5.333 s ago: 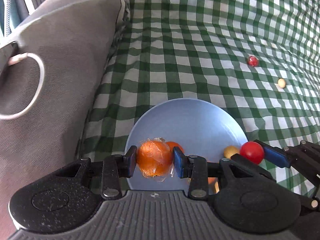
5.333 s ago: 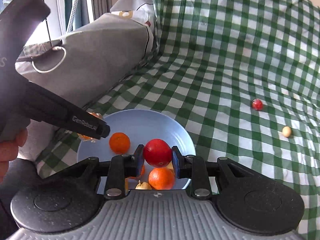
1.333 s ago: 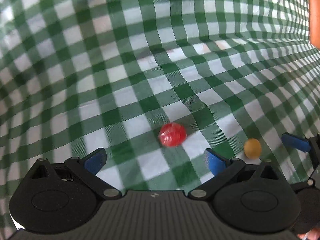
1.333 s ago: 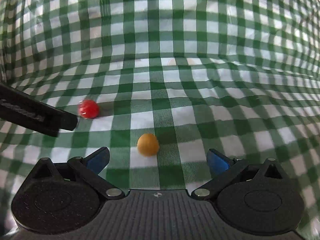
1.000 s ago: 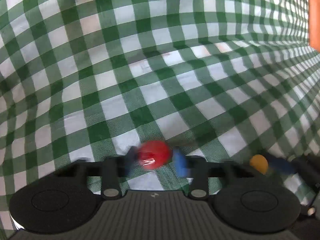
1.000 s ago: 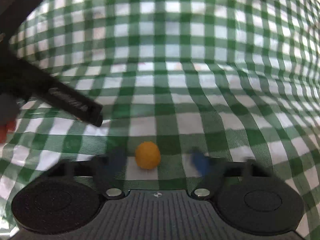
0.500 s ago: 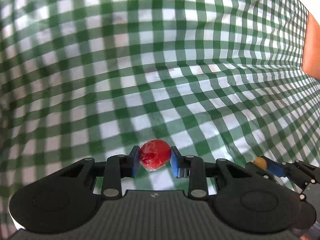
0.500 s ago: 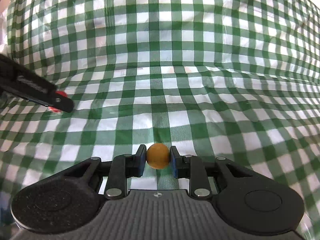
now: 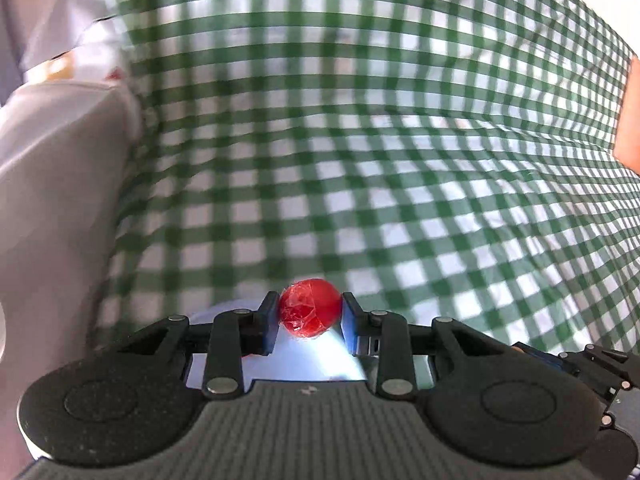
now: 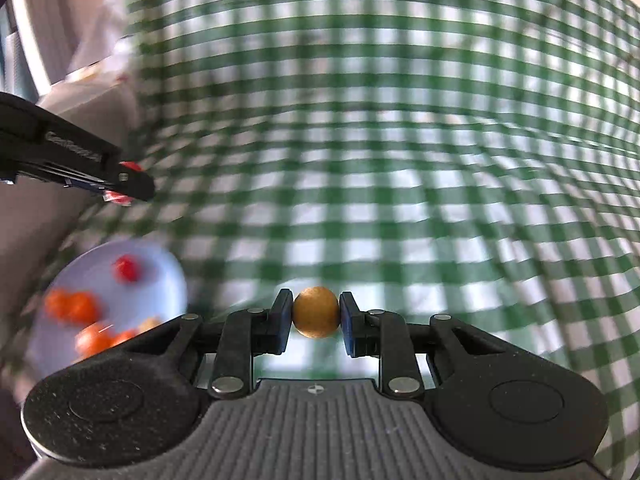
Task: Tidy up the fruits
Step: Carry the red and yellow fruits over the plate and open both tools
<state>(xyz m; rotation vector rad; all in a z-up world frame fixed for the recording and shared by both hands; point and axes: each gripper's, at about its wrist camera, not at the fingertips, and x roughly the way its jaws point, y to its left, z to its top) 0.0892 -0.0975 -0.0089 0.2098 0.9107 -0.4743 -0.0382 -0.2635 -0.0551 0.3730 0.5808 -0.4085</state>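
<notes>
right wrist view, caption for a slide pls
Right gripper clamps a small yellow fruit above the green checked cloth, blue plate at lower left.

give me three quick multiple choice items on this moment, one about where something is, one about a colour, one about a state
1. In the right wrist view, where is the blue plate?
A. lower left
B. upper right
C. centre top

2. What colour is the small fruit in the right tongs?
A. purple
B. yellow-brown
C. green

3. What state are the left tongs in?
A. wide open and empty
B. shut on the red fruit
C. shut with nothing between them

Answers:
1. A, the plate with its blurred orange and red fruits sits at the lower left of that view, on the green checked cloth.
2. B, the yellow-brown fruit is pinched between both pads.
3. B, both pads press the sides of the red fruit, which looks wrapped in film.
</notes>
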